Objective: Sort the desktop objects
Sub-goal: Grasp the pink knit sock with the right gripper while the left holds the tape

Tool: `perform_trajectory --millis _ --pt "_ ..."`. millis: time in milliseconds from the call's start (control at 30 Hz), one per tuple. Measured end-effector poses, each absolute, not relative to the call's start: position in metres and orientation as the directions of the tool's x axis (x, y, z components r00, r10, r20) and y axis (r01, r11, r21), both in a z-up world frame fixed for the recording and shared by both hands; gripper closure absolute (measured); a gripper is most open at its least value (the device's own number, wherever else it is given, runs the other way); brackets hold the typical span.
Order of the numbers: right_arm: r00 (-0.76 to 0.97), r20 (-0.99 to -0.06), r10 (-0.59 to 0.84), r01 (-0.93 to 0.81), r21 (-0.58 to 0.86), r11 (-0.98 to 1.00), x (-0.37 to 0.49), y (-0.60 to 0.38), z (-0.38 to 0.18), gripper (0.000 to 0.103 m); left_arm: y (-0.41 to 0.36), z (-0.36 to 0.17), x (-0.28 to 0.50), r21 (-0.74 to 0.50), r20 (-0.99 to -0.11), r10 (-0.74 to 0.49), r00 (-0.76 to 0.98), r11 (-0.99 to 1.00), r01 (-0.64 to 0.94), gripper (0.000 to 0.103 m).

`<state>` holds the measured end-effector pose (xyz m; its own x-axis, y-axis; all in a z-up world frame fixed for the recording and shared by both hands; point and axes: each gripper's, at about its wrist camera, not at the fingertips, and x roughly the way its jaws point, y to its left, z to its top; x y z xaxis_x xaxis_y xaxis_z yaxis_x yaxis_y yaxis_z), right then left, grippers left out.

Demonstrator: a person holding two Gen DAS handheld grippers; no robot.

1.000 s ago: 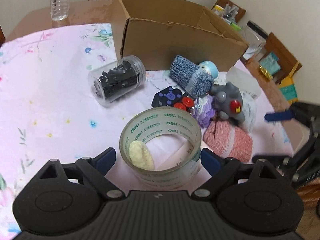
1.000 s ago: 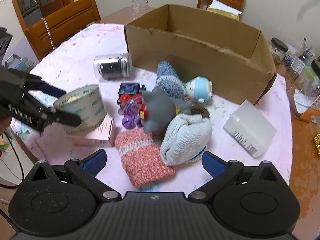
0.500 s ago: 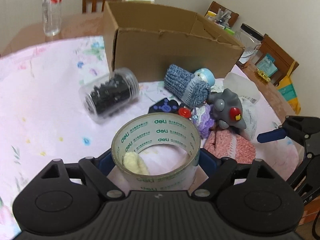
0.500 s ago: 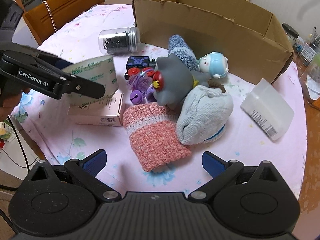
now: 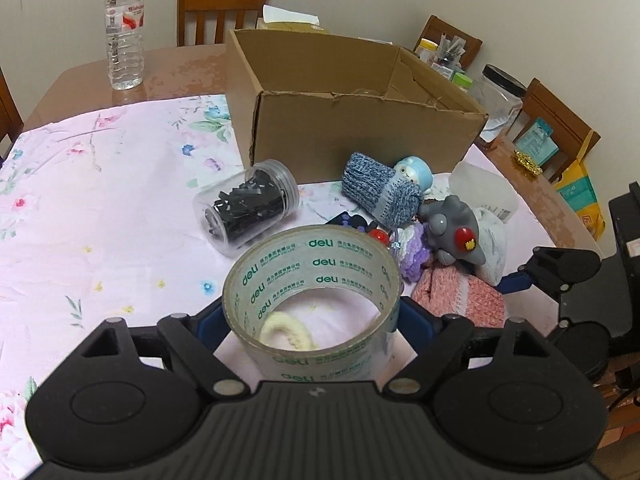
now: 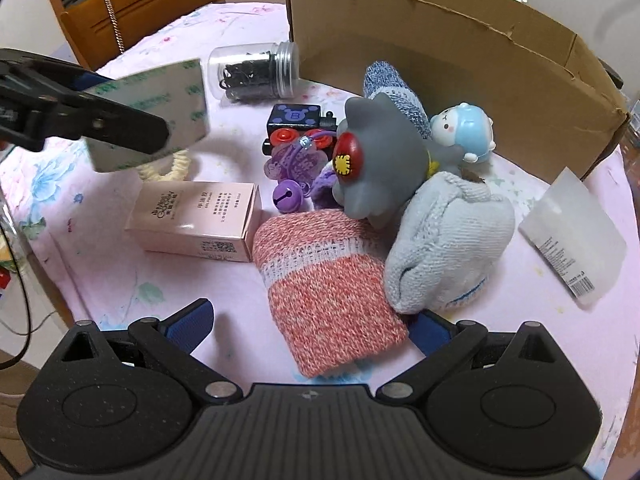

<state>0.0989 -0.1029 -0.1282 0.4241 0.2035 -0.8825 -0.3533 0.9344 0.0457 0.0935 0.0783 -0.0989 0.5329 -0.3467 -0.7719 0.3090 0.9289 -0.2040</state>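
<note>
My left gripper [image 5: 312, 320] is shut on a roll of clear tape [image 5: 312, 280] printed with green letters, one blue pad on each side. In the right wrist view the tape roll [image 6: 160, 108] hangs off the cloth, above a cream hair tie [image 6: 168, 168]. My right gripper [image 6: 310, 324] stands open, low over the cloth, with the end of a rolled pink sock [image 6: 328, 280] between its fingers and no pad pressing on it. An open cardboard box [image 5: 360, 140] stands behind the pile.
The pile holds a grey toy [image 6: 376, 160], a pale blue sock [image 6: 448, 240], a blue knit roll [image 5: 380, 192], a toy train [image 6: 296, 120] and a pink carton [image 6: 200, 220]. A jar of black clips [image 5: 248, 212] lies left. A water bottle [image 5: 125, 28] stands far back.
The left jaws closed onto the tape roll and raised it off the cloth. The right gripper came down and closer, so the pink sock now lies between its fingers.
</note>
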Motion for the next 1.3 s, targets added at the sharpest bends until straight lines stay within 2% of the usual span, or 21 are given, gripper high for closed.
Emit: perform_trajectory --millis 167,300,500,700,767,1300 --pt "0.387 -0.888 0.247 -0.393 0.083 0.916 0.085 -0.093 -0.122 0.000 0.083 -0.097 0.092 -0.203 -0.767 -0.352 0.537 0.927 0.316 0.017" --pt "0.418 -0.888 0.190 -0.428 -0.008 0.904 0.086 -0.085 -0.123 0.000 0.085 -0.096 0.092 -0.195 -0.764 -0.352 0.541 0.925 0.327 0.017" --pt "0.435 -0.880 0.192 -0.406 -0.001 0.914 0.101 -0.086 -0.128 0.002 0.089 -0.096 0.089 -0.187 -0.762 -0.359 0.539 0.919 0.347 0.017" --pt "0.444 -0.884 0.148 -0.387 -0.040 0.921 0.105 -0.084 -0.126 0.023 0.096 -0.096 0.087 -0.189 -0.760 -0.365 0.537 0.916 0.355 0.017" --pt "0.449 -0.884 0.134 -0.368 -0.046 0.929 0.106 -0.087 -0.123 0.033 0.099 -0.096 0.087 -0.189 -0.758 -0.367 0.539 0.915 0.357 0.017" --pt "0.443 -0.882 0.162 -0.388 -0.025 0.922 0.096 -0.092 -0.081 0.036 0.093 -0.072 0.088 -0.149 -0.732 -0.385 0.562 0.895 0.419 0.017"
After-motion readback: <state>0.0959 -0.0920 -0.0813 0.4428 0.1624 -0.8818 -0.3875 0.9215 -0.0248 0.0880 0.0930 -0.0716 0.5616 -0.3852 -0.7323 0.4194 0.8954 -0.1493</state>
